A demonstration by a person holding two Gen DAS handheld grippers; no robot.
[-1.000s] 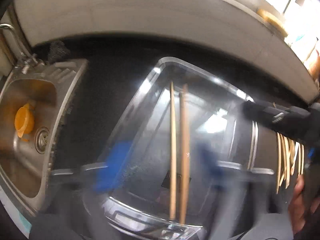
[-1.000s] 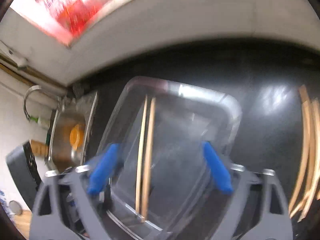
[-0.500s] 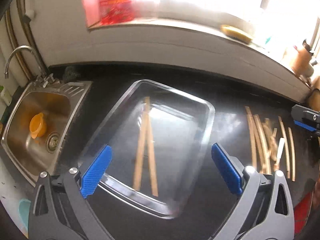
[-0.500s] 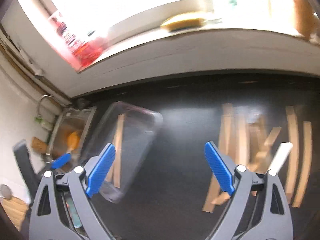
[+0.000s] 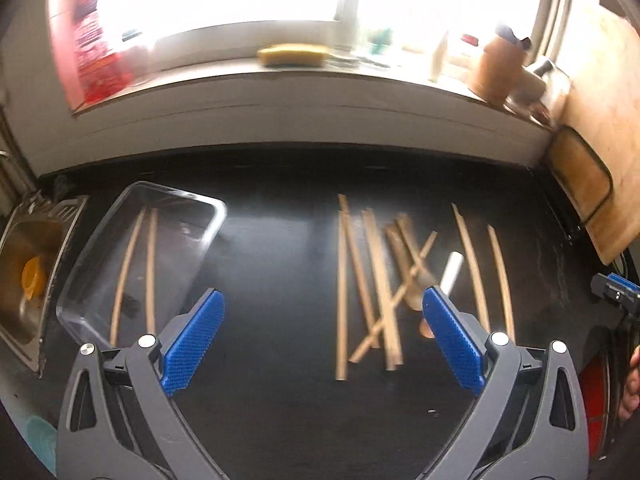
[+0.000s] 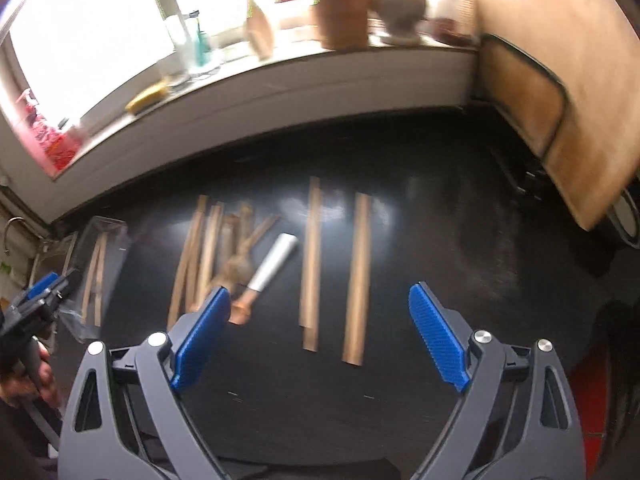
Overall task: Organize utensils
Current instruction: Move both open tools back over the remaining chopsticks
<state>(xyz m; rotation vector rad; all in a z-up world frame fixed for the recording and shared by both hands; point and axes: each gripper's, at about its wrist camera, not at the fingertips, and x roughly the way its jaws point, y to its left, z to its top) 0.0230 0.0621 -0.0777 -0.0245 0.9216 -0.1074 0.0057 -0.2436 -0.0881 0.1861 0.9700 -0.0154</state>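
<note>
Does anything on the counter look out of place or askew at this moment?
Yes. The loose chopsticks lie in an untidy heap on the black counter, several crossing at angles, with a white-handled utensil lying among them. Only two chopsticks lie in the clear tray. Both tongs are open and empty.

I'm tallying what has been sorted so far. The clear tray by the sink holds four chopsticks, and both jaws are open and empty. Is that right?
Not quite. The clear tray holds two chopsticks, not four; the left wrist view shows it plainly. The rest stands: the tray sits by the sink, and the left gripper and right gripper both have open, empty jaws.
</note>
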